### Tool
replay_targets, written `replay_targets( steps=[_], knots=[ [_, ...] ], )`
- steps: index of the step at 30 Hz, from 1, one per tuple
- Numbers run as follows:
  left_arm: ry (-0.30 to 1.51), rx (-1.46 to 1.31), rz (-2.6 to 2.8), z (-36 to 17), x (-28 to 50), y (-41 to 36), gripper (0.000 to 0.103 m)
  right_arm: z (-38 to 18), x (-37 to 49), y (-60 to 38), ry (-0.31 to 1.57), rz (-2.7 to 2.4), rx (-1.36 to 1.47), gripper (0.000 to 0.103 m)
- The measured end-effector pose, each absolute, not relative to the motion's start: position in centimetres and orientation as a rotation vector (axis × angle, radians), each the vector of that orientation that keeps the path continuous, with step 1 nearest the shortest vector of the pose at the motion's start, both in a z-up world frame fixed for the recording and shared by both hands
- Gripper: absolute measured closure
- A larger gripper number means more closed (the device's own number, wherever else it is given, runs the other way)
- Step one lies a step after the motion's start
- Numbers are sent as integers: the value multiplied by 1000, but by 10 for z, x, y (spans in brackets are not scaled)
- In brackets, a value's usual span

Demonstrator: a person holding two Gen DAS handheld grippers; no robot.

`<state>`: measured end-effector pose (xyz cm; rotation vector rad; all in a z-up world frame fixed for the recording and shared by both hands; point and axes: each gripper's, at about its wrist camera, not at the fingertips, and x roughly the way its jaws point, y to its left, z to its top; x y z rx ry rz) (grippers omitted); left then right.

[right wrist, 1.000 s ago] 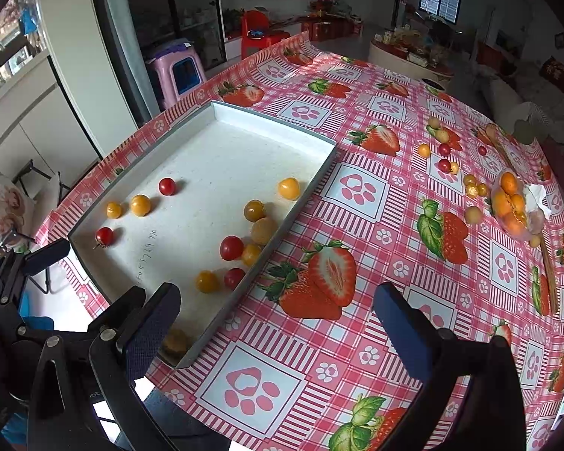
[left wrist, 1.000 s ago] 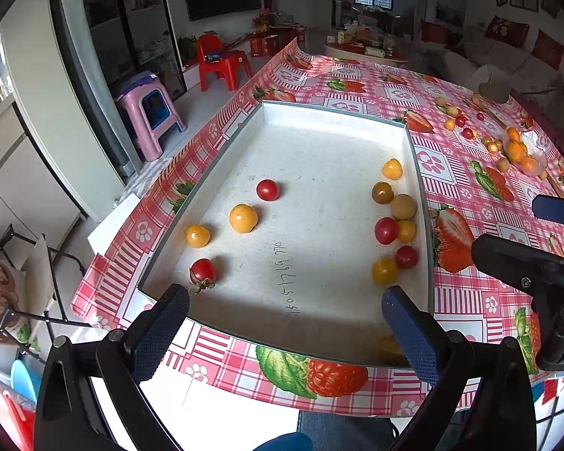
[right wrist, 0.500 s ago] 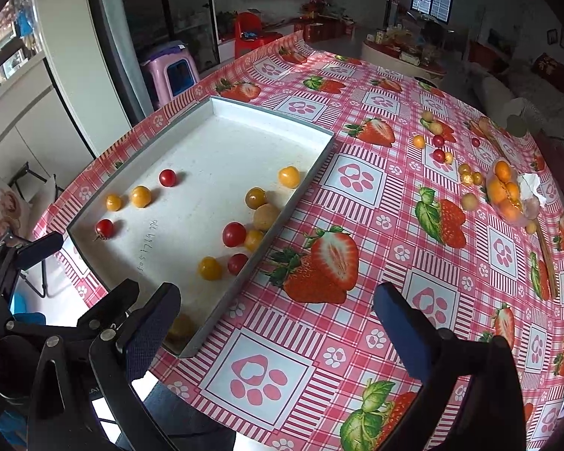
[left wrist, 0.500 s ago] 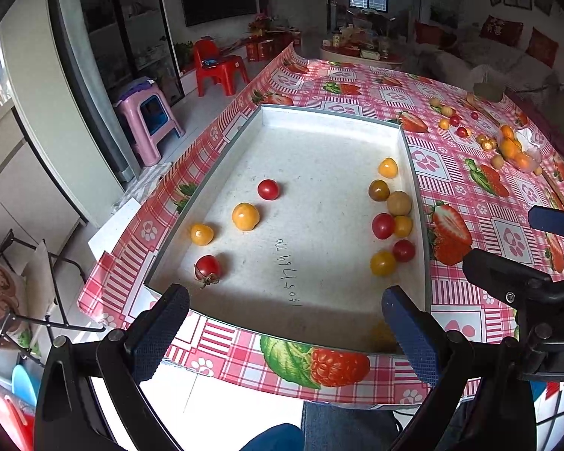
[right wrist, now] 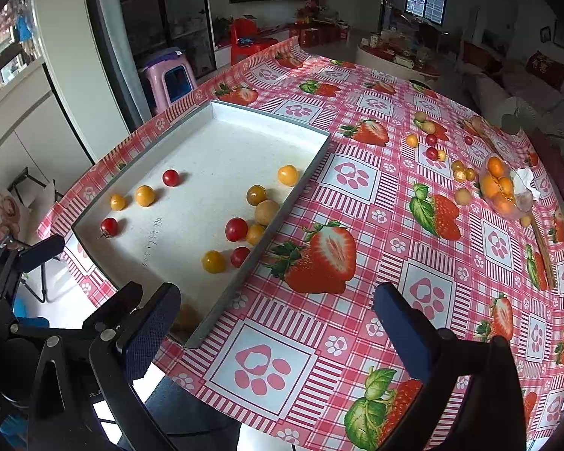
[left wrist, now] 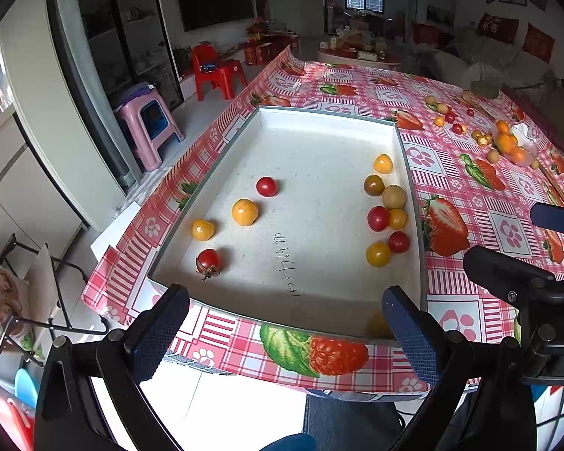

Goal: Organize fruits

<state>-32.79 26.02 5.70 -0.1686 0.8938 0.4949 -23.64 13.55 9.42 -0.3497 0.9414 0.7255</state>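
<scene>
A white tray [left wrist: 319, 120] [right wrist: 267, 114] lies on the red strawberry tablecloth. It holds several red and yellow cherry tomatoes: a stemmed red one [left wrist: 208, 260] [right wrist: 109, 226] near its front left, a cluster [left wrist: 387, 218] [right wrist: 244, 229] along its right wall. More small fruits [left wrist: 451, 122] [right wrist: 430, 146] lie loose on the cloth far right. My left gripper [left wrist: 285, 334] is open and empty, off the table's front edge before the tray. My right gripper [right wrist: 276, 327] is open and empty above the cloth right of the tray.
A clear bag of oranges [right wrist: 502, 188] [left wrist: 513, 146] and a wooden stick [right wrist: 543, 251] lie at the far right. A pink stool [left wrist: 148, 124] and red chair [left wrist: 216, 69] stand on the floor to the left. The right gripper's body [left wrist: 526, 282] shows beside the left one.
Both grippers have drawn back and up from the table; the tray and fruits look smaller and farther. Nothing on the table moved. Both stay open.
</scene>
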Motion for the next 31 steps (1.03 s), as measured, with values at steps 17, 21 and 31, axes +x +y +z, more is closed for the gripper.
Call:
replay_targets(
  steps=[17,21,31],
  knots=[
    [880,-145,507,58,-335,255,0,91,-245,135,939,730,-337,0],
    [881,-144,509,58,-335,255,0,91,-245,134,940,731,-336,0],
    [871,-146,517,58,-335,255,0,91,-248,137,945,748,-328,0]
  ],
)
